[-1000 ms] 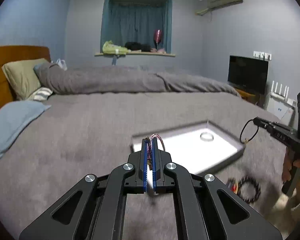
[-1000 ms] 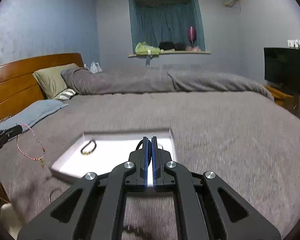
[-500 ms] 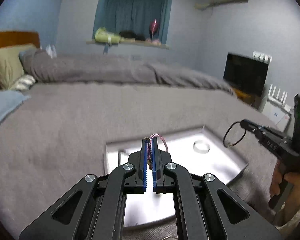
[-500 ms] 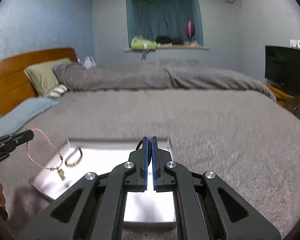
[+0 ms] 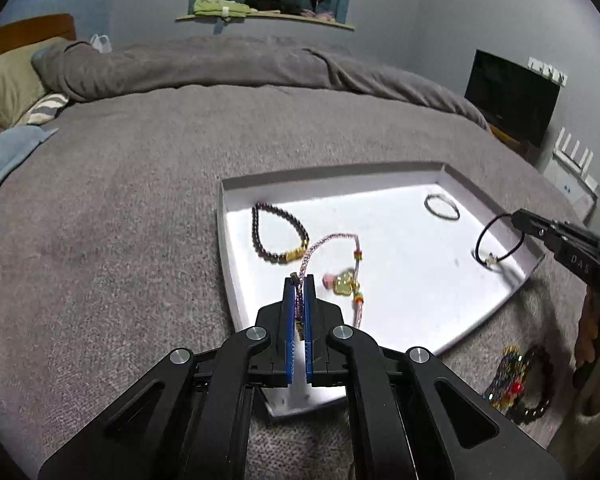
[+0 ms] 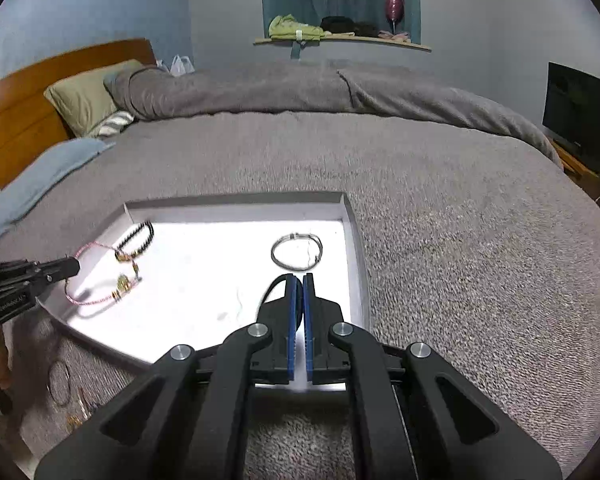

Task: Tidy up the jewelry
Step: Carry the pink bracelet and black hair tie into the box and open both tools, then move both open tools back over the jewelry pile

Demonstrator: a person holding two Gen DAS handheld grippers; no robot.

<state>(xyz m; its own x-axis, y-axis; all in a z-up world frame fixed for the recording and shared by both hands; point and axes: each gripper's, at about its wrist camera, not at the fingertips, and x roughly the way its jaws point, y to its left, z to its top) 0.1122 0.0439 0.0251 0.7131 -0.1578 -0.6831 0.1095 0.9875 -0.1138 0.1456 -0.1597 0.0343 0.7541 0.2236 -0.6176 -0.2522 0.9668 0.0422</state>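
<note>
Pink braided cord bracelet [image 5: 336,240]: one end pinched between the blue pads of the left gripper [image 5: 299,280], whose jaws are closed to a narrow slit on the cord. The rest of the bracelet loops out over the white tray [image 5: 400,188], with its pale yellow-green charm [image 5: 345,282] low above or on the tray floor; contact cannot be confirmed. From the right wrist view the same bracelet hangs from the left gripper tip near the tray's left edge.

Thin black cord bracelet [image 5: 496,240]: held at the tip of the right gripper [image 6: 299,280], jaws closed to a thin gap on the cord. The loop hangs over the right side of the tray, and its small pale charm is at or just above the tray floor.

Tray contents: a dark beaded bracelet with gold beads [image 5: 278,236] lies in the far left area; a thin silver bangle [image 6: 297,251] lies near the far right corner. The two are well apart.

Outside the tray, on the grey blanket [image 5: 120,220]: a multicoloured beaded bracelet [image 5: 506,376] and a dark beaded bracelet [image 5: 536,396], just beside each other near the tray's near right corner. The right wrist view shows a thin ring-shaped bangle [image 6: 59,382] and small gold pieces, blurred, on the blanket below the tray's left edge.
</note>
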